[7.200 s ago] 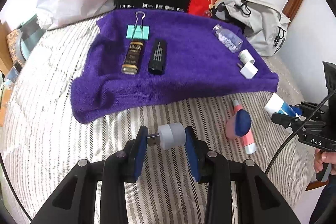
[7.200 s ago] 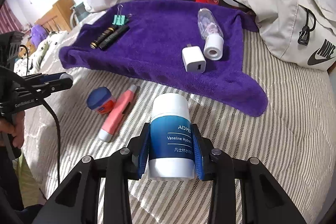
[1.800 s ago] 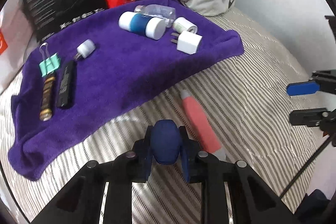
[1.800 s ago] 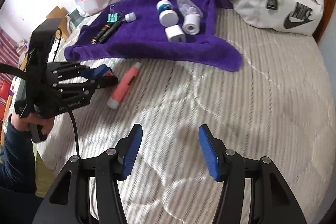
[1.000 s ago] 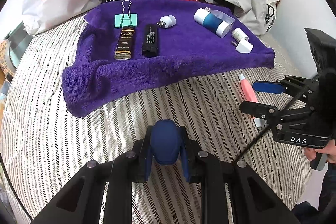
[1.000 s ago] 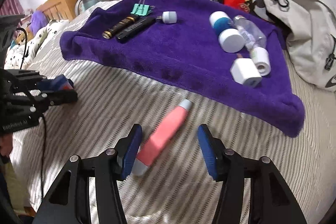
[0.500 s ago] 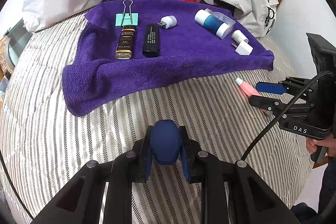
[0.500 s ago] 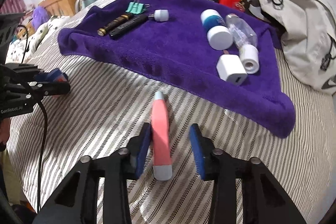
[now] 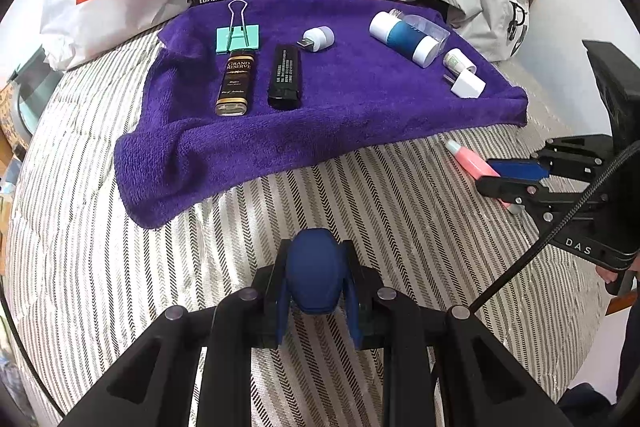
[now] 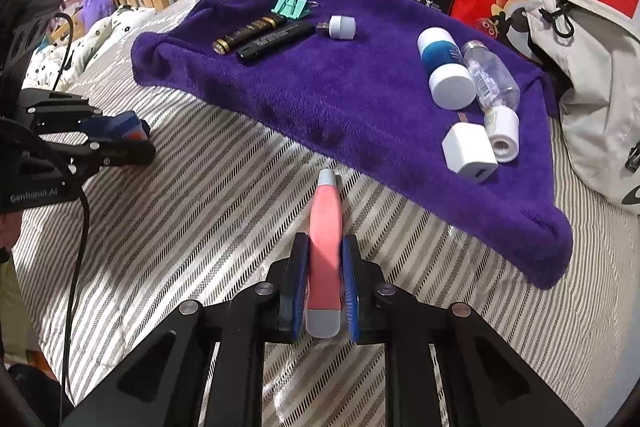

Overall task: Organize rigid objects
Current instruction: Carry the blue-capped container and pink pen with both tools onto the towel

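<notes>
Claws both grip items: the right claw (image 10: 324, 287) clenches the pink tube (image 10: 326, 227), lower centre, pointing towards the purple towel (image 10: 340, 75). The left claw (image 9: 316, 291) clamps a blue-lidded jar (image 9: 314, 275), probably also for the towel, where sorted things lie.

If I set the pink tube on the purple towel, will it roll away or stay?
The pink tube looks rounded and slim, so it could roll sideways. The purple towel is plush, which likely stops it. It seems rigid in the right gripper.
</notes>
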Demonstrator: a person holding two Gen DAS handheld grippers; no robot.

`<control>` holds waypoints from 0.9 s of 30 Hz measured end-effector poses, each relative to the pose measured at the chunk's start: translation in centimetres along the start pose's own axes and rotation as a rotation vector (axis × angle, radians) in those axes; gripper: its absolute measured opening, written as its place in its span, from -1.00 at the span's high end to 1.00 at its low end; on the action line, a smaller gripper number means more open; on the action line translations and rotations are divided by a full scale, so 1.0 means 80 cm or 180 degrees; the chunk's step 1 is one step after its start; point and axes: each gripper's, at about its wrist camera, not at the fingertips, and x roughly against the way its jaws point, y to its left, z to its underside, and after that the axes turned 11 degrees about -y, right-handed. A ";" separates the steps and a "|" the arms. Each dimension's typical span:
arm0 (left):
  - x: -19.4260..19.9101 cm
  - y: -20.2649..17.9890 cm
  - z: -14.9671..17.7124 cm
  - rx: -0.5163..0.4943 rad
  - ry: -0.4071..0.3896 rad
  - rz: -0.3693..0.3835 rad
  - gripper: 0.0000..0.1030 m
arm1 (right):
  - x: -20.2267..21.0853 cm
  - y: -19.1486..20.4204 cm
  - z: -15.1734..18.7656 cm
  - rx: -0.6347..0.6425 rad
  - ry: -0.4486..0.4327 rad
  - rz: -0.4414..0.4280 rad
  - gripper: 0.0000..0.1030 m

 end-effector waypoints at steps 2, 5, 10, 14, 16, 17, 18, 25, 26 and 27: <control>0.000 -0.003 0.001 -0.0037 -0.0018 -0.0038 0.58 | 0.000 -0.001 0.000 -0.0003 -0.0006 -0.0016 0.68; 0.001 -0.003 0.003 -0.0037 -0.0044 -0.0054 0.58 | 0.000 -0.009 0.000 -0.0077 0.0018 -0.0142 0.67; 0.010 0.000 0.002 0.0047 -0.0033 -0.0023 0.59 | 0.008 -0.022 0.007 -0.0296 0.0046 -0.0348 0.68; 0.023 0.000 -0.005 0.0065 -0.0076 -0.0034 0.58 | 0.024 -0.023 0.020 -0.0375 0.0005 -0.0438 0.68; 0.028 -0.002 -0.009 0.0072 -0.0110 -0.0035 0.58 | 0.036 -0.026 0.024 -0.0394 -0.0050 -0.0436 0.68; 0.032 -0.003 -0.013 0.0080 -0.0135 -0.0020 0.59 | 0.039 -0.027 0.024 -0.0393 -0.0058 -0.0449 0.68; 0.035 -0.004 -0.016 0.0091 -0.0166 -0.0002 0.59 | 0.045 -0.029 0.024 -0.0392 -0.0081 -0.0454 0.68; 0.048 -0.011 -0.051 0.0101 -0.0309 0.0102 0.58 | 0.081 -0.053 0.011 -0.0435 -0.0269 -0.0425 0.68; 0.046 -0.012 -0.058 0.0090 -0.0316 0.0113 0.58 | 0.085 -0.056 0.006 -0.0435 -0.0303 -0.0424 0.68; 0.044 -0.013 -0.064 0.0081 -0.0319 0.0133 0.58 | 0.087 -0.059 0.001 -0.0434 -0.0325 -0.0431 0.68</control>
